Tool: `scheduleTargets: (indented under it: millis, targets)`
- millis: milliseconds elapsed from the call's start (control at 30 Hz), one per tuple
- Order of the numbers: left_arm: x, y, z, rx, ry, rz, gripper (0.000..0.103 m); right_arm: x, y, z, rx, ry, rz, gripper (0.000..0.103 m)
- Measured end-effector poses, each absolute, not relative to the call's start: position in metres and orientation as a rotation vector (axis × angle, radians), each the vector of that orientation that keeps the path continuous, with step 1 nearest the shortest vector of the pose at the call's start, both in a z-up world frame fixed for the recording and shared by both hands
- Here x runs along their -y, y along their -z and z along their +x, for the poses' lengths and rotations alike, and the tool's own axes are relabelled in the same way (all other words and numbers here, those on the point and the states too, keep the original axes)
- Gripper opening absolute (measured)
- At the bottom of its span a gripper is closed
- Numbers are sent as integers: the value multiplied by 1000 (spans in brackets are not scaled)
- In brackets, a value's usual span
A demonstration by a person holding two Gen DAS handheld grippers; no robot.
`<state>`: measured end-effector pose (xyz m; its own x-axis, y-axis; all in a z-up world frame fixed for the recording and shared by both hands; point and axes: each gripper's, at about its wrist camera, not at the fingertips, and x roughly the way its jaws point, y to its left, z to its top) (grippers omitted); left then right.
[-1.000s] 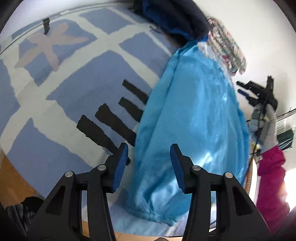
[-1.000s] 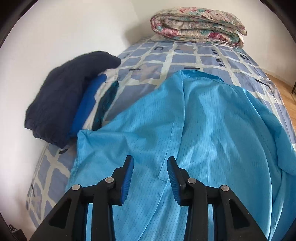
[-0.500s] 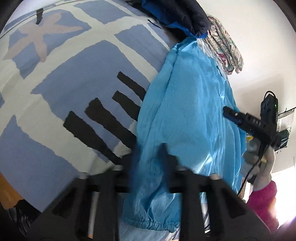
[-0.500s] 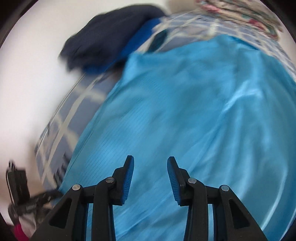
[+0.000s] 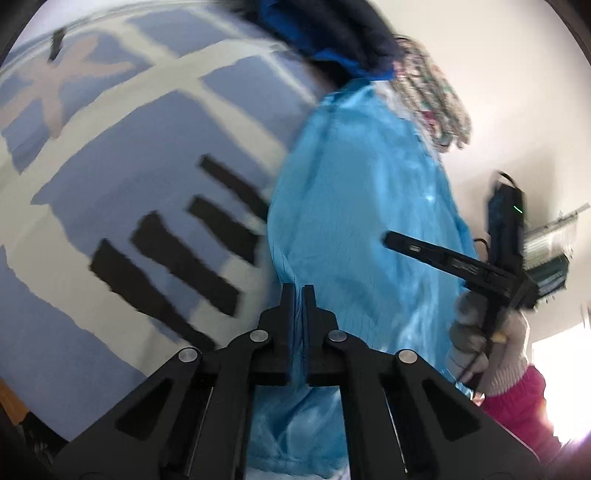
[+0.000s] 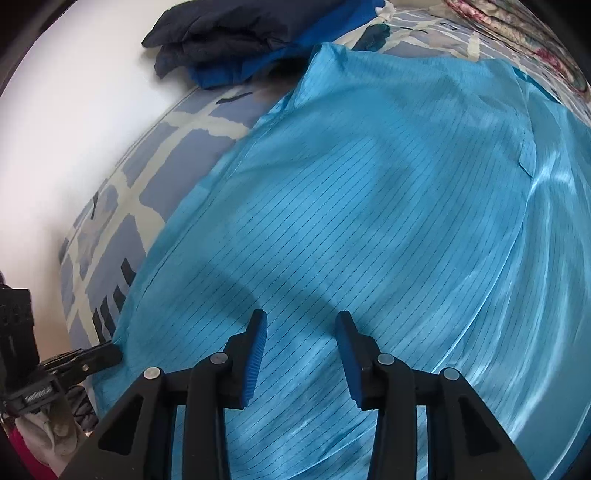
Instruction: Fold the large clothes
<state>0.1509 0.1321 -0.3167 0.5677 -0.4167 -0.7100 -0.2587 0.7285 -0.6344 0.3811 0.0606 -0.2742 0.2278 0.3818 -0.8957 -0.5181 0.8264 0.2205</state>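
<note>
A large shiny light-blue garment (image 6: 369, 184) with thin dark stripes lies spread on the bed. In the left wrist view the garment (image 5: 362, 221) runs away from me, and my left gripper (image 5: 298, 291) is shut on its near left edge. The right wrist view shows that same left gripper (image 6: 110, 354) pinching the garment's edge at the lower left. My right gripper (image 6: 301, 325) is open just above the middle of the cloth, with nothing between its blue pads. It also shows at the right of the left wrist view, the right gripper (image 5: 391, 242) held by a gloved hand (image 5: 491, 343).
The bedsheet (image 5: 147, 147) has blue squares and black bars. A pile of dark navy and blue clothes (image 6: 229, 33) lies at the far side by the white wall. A folded floral quilt (image 6: 517, 22) sits at the head. A pink sleeve (image 5: 517, 398) is at the right.
My left gripper's jaws have closed onto the garment's edge. My right gripper has dropped lower and swung over the cloth, closer to the left gripper; its jaws stay open.
</note>
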Motion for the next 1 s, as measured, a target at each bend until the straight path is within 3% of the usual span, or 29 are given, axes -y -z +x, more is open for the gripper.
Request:
scheduleTargets:
  millis: [133, 267, 333, 400, 700, 767, 833, 867, 933, 967, 1000]
  targets:
    - [-117, 292, 146, -942, 157, -700, 0, -65, 253, 396, -1165, -644, -100, 41]
    - [-113, 284, 147, -926, 158, -669, 0, -89, 220, 433, -1121, -642, -57, 62]
    - [-113, 282, 146, -921, 169, -670, 0, -110, 210, 448, -1105, -633, -65, 62]
    - [-110, 275, 144, -906, 189, -648, 0, -137, 208, 464, -1124, -637, -84, 69]
    - [-100, 266, 140, -895, 228, -606, 0, -202, 250, 500, -1193, -382, -296, 68]
    - [-101, 265, 141, -891, 231, -611, 0, -201, 257, 506, -1216, -337, -299, 61]
    - [-101, 264, 140, -889, 231, -606, 0, -197, 263, 509, -1231, -319, -285, 45]
    - [-101, 263, 140, -889, 232, -603, 0, -194, 264, 511, -1238, -315, -272, 29]
    - [-100, 262, 139, -891, 236, -603, 0, -187, 263, 512, -1229, -328, -234, 16]
    - [-99, 260, 139, -891, 241, -603, 0, -183, 262, 512, -1232, -349, -205, 4]
    - [-97, 258, 139, -888, 246, -600, 0, -179, 259, 511, -1230, -364, -174, 1]
